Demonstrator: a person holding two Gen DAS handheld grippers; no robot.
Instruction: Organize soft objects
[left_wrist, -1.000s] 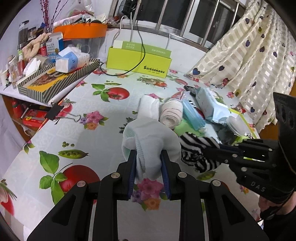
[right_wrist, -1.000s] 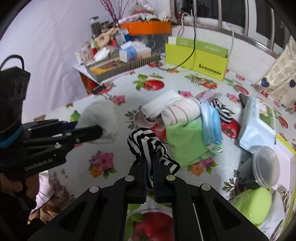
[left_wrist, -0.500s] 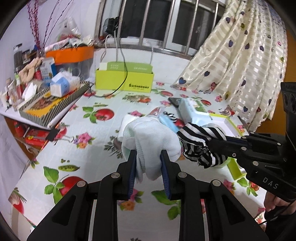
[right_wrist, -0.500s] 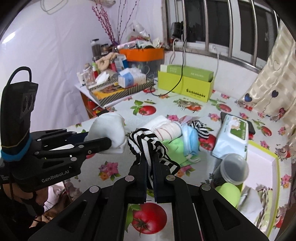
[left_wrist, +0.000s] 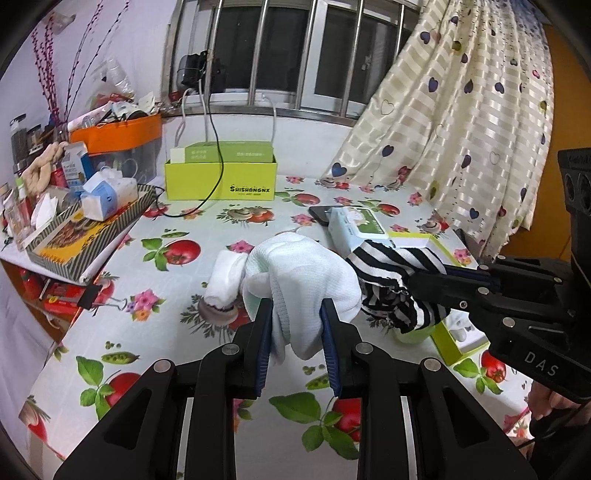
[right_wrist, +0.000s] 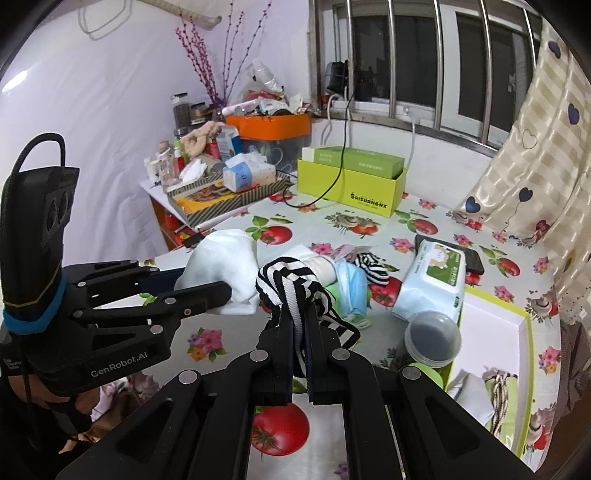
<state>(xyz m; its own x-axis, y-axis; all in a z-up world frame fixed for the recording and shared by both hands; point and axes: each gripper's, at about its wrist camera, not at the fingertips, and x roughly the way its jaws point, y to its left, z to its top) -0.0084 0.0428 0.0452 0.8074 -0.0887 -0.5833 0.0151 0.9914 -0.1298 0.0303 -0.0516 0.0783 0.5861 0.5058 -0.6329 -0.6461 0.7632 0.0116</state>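
1. Socks fill both tools: the left gripper (left_wrist: 295, 328) stands part open, its blue pads pinching a white sock (left_wrist: 303, 273), and the right gripper (right_wrist: 301, 332) is squeezed fully closed on a striped sock (right_wrist: 291, 291).
2. Both bundles have risen off the table (left_wrist: 122, 321) over the last second; a moment ago they hung low over the flowered cloth, and now they hang side by side in the air, near each other but seemingly apart.
3. The table now looks lower and farther away in both views, so I judge the pick-up done and the carry begun.
4. Left on the table, far of the grippers: a rolled white sock (left_wrist: 225, 280), a blue mask (right_wrist: 351, 288), another striped sock (right_wrist: 371, 267) and a wipes pack (right_wrist: 432, 284).
5. To the near right lies a green-edged box (right_wrist: 517, 354), a likely drop spot, though that is a guess.
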